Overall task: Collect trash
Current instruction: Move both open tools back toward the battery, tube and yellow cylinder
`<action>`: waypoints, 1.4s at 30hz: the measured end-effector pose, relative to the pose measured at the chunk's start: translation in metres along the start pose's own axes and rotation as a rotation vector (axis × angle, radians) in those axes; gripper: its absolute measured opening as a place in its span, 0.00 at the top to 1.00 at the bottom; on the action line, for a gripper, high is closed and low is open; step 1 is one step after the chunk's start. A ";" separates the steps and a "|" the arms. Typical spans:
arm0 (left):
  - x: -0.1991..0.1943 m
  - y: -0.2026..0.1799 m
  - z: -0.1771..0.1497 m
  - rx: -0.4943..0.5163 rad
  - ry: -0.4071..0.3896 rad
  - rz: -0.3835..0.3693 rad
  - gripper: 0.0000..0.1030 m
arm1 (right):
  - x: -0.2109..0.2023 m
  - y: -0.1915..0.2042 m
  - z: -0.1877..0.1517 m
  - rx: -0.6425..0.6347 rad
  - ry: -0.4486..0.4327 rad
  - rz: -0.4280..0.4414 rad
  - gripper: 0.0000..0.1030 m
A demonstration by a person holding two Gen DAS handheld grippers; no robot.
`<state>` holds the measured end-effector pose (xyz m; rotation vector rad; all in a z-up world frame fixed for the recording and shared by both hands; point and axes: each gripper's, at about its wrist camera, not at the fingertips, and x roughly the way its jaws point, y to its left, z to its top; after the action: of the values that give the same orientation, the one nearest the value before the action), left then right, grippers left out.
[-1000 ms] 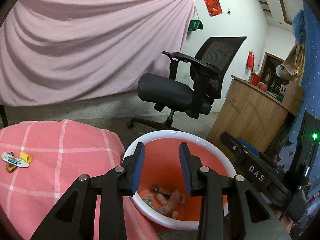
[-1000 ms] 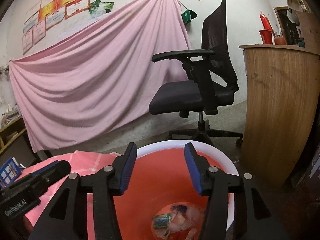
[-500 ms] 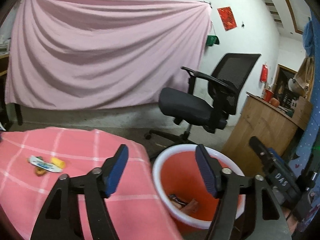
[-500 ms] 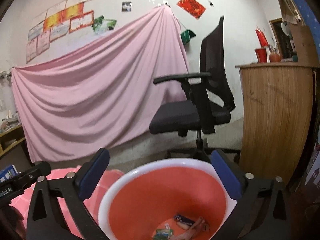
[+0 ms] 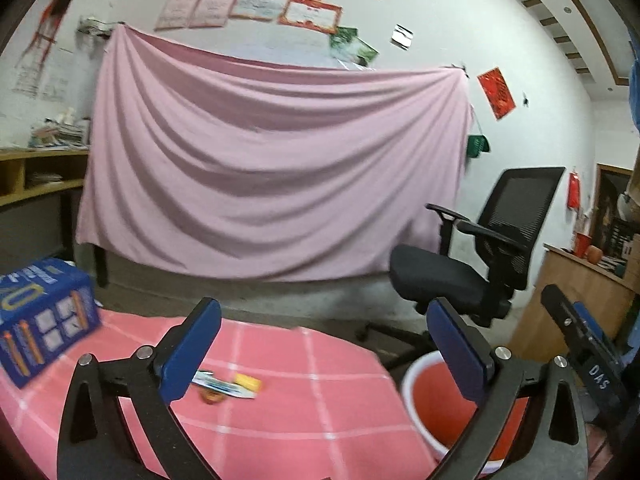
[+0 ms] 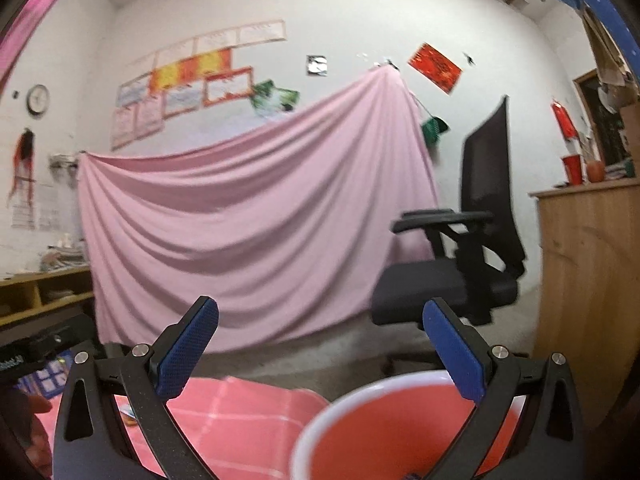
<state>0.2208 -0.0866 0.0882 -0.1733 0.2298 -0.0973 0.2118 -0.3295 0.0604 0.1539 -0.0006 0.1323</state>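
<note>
Filling less of both views than a second ago, the red bin (image 5: 436, 396) sits low right, just beside the pink-clothed worktop (image 5: 280, 412). Both grippers have risen off it — left gripper (image 5: 324, 354) and right gripper (image 6: 320, 350) with jaws now spread wide, empty. Trash remains on the cloth: a wrapper (image 5: 224, 385), touching a yellow scrap (image 5: 248, 381).

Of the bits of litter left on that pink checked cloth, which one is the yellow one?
The small yellow piece at the right end of the little pile, beside the long white wrapper; the roundish orange-brown scrap lies in front of them.
</note>
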 end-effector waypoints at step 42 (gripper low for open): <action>0.040 0.158 -0.040 -0.049 0.251 0.297 0.02 | 0.133 0.160 -0.087 -0.270 0.557 0.310 0.09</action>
<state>0.2623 0.0571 0.0126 -0.1734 0.5058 0.1833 0.3217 -0.1424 0.0007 -0.1581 0.5125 0.4783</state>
